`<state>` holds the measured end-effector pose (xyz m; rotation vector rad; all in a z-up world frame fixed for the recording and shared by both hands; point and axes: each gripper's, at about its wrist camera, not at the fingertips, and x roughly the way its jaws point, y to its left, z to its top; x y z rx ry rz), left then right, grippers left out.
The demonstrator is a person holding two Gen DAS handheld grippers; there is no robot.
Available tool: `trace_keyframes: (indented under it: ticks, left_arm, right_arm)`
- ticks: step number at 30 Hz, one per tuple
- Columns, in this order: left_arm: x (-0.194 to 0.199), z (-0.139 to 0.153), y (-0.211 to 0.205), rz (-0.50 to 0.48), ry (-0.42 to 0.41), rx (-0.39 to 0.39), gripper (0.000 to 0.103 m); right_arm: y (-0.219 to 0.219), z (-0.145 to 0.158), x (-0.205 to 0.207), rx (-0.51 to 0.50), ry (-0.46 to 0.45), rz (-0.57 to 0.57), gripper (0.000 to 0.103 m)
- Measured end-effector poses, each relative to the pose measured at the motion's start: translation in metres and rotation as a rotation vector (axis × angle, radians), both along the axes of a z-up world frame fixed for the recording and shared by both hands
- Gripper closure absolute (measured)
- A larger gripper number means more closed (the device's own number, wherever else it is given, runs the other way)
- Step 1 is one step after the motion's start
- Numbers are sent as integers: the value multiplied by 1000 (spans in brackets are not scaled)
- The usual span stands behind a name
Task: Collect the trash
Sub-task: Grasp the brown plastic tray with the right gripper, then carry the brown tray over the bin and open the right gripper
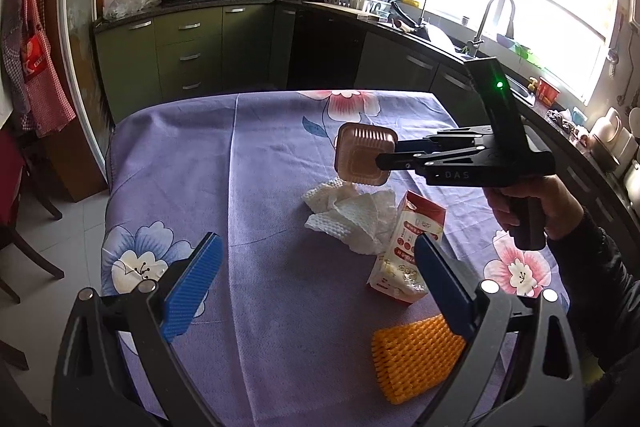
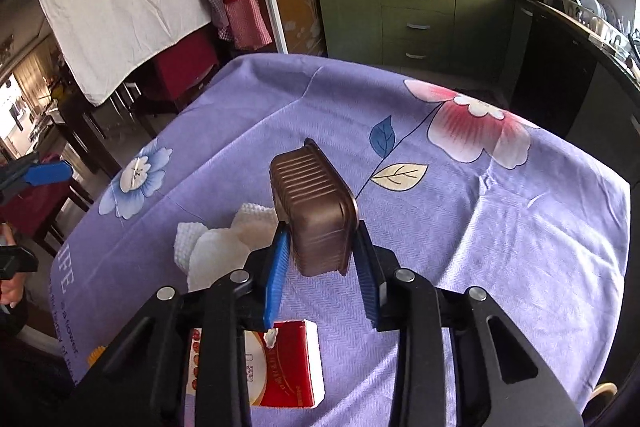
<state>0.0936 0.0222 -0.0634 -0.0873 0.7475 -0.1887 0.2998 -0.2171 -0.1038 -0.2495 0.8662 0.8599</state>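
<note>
The tablecloth (image 1: 248,163) lies bare at left; crumpled paper towel (image 1: 352,215), carton (image 1: 404,247) and orange mesh (image 1: 416,363) crowd the right.

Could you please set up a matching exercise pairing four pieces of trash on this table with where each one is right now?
Things:
1. brown plastic tray
2. crumpled paper towel
3. red and white carton
4. orange foam net

Places:
A. lying on the cloth nearest the left gripper, by its right finger
B. held off the table in the right gripper
C. lying on the cloth under the raised tray
D. lying between the paper towel and the foam net

Pairs: 1-B, 2-C, 3-D, 4-A
</note>
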Motion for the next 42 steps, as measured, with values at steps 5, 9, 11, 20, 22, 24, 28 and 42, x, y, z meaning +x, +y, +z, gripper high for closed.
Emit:
trace_keyframes:
  ticks: [5, 9, 11, 20, 22, 24, 28, 42]
  left_arm:
    - [-3, 3, -4, -9, -12, 12, 12]
    - [-5, 6, -7, -19, -17, 18, 12]
    - [-8, 8, -10, -26, -22, 24, 12]
    - [-16, 17, -27, -55, -42, 49, 12]
    - [-17, 18, -32, -66, -44, 57, 12]
    - [-19, 19, -37, -76, -46, 64, 12]
    - [-20, 23, -46, -91, -57, 81, 12]
    - [-20, 29, -64, -132, -65, 104, 12]
  right_arm:
    - [-5, 12, -9, -2, -38, -16, 71]
    - [-14, 20, -19, -5, -54, -38, 71]
    - [-22, 24, -26, -5, -61, -52, 71]
    - [-65, 43, -55, 13, -92, -117, 74]
    - [-75, 47, -62, 16, -103, -131, 74]
    - [-87, 51, -68, 19, -110, -147, 74]
    - [-102, 57, -80, 32, -124, -152, 74]
    - [-136, 74, -111, 42, -185, -197, 74]
